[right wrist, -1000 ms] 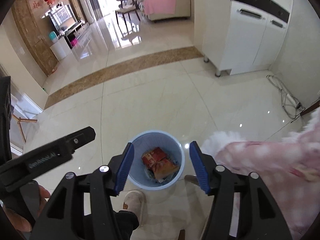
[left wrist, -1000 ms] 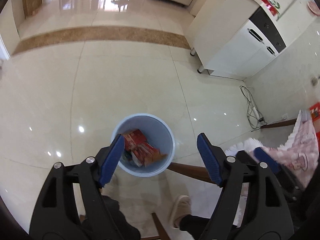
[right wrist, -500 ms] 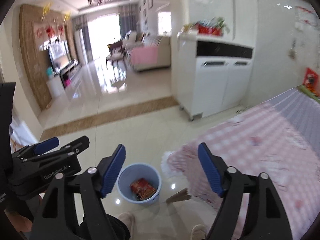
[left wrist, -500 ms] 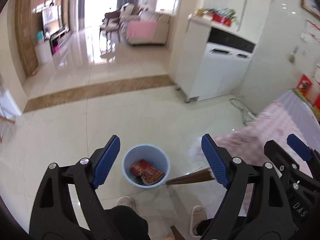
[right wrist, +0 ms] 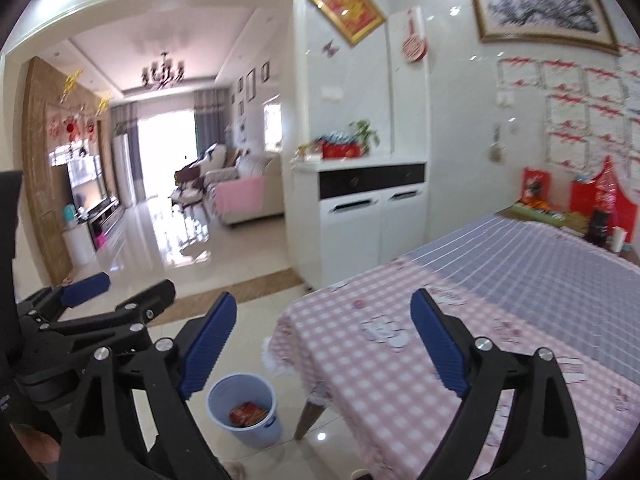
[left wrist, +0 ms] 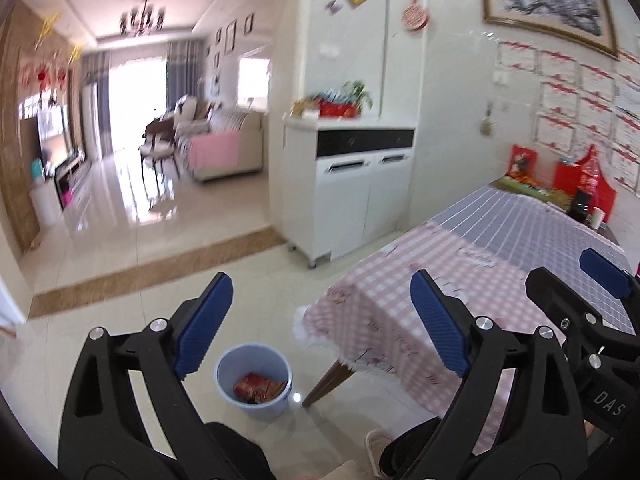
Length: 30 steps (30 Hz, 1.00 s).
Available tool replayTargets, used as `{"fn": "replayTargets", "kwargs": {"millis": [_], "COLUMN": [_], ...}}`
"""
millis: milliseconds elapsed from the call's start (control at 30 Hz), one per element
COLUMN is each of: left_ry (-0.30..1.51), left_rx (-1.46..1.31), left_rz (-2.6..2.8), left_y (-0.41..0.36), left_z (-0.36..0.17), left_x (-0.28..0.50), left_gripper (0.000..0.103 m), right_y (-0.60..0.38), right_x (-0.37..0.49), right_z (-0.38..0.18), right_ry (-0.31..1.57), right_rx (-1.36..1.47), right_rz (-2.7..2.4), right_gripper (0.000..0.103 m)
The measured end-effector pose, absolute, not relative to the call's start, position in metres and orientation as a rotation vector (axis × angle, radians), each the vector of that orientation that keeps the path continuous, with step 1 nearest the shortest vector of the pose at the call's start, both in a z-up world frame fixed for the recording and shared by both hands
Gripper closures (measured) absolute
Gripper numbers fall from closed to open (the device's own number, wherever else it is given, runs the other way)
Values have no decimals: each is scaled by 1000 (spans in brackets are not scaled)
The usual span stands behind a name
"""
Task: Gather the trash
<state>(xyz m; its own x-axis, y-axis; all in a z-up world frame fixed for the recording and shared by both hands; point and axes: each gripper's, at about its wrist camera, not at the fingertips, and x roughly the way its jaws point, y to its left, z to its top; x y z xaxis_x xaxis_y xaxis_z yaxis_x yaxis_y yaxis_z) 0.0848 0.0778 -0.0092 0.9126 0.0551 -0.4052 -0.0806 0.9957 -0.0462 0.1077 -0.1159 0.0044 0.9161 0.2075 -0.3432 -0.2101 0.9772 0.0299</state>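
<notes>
Both grippers are held up side by side, pointing slightly downward across the room. The left gripper (left wrist: 322, 322) has its jaws spread wide and still opening, nothing between the blue pads. The right gripper (right wrist: 324, 342) is the same: jaws wide, opening, empty. The light blue bin (left wrist: 253, 384) stands on the shiny tile floor (left wrist: 168, 240), just beside the table's wooden leg (left wrist: 326, 382). Red snack wrappers (left wrist: 256, 386) lie inside the bin. The table (right wrist: 440, 320) carries a pink checked cloth near and a grey-blue striped part farther back. A white cabinet (right wrist: 360, 216) stands against the wall beyond it. Dark trouser legs and a slipper (left wrist: 374, 446) show at the bottom edge.
</notes>
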Motion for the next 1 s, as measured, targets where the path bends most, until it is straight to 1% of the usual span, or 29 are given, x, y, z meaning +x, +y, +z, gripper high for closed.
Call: {"fn": "replayTargets", "kwargs": {"millis": [67,400,1000], "left_ry": [383,300,259], "left_rx": [-50,-39,-40], "left_rz": [50,-3,-22], "left_y": [68,42,38], "left_z": [1,26,33], "left_x": [73,36,20], "left_gripper": [12,12,12], "right_y": [-128,-159,-163], "right_x": [91,43,12], "right_z": [11,31,45], "right_ry": [321,236,178], "right_rx": [-2,30,34], "right_rz": [200,170,170], "right_gripper": [13,12,9]}}
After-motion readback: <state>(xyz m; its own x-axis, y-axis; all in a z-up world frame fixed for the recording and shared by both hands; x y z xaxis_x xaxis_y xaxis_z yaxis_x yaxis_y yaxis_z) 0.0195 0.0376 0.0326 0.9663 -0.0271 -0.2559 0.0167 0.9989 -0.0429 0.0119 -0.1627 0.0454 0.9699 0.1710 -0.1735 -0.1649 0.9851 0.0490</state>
